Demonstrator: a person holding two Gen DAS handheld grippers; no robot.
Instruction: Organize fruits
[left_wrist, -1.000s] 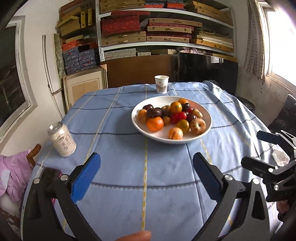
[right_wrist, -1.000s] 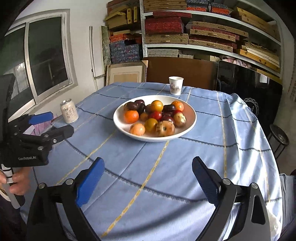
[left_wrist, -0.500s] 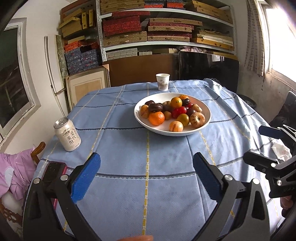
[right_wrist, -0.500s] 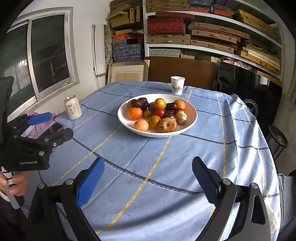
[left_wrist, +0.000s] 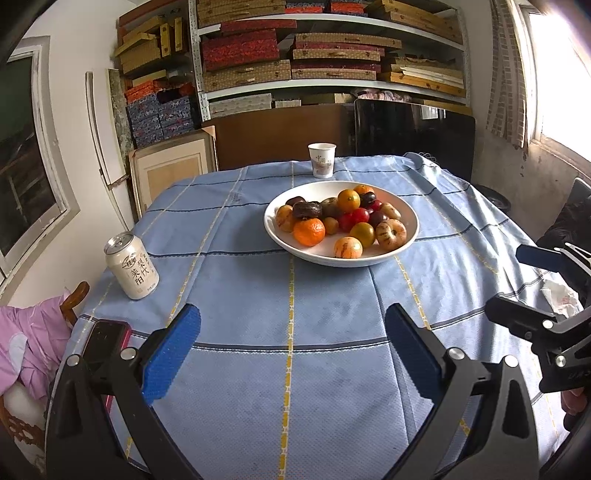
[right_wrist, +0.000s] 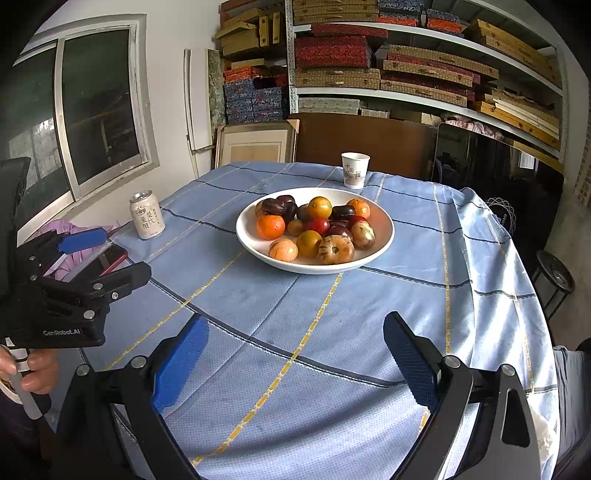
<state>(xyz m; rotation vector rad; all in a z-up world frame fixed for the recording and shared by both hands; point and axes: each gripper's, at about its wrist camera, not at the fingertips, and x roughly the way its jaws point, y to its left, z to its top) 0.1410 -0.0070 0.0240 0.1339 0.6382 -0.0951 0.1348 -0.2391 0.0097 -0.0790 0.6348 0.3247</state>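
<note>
**Both grippers wide open over near cloth; fruit untouched**

White bowl (left_wrist: 341, 258) mid-table holds roughly fifteen round fruits (right_wrist: 314, 229), no clear long axis. Left gripper (left_wrist: 291, 347) and right gripper (right_wrist: 295, 350) gape empty, short of the bowl, farther back than a second ago. One can (left_wrist: 132, 266) left of bowl, one paper cup (right_wrist: 355, 170) behind it.

Two black tongs are seen, both of the same build. On the left tongs (left_wrist: 291, 354) each finger is lined with a blue ribbed pad (left_wrist: 170, 354), and round silver screws (left_wrist: 127, 353) are set in the black frame. The right tongs (right_wrist: 295, 363) carry the same blue pads (right_wrist: 181, 363). On the body of the left tongs, white lettering "GenRobot.AI" (right_wrist: 61, 332) is printed in the right wrist view.
</note>
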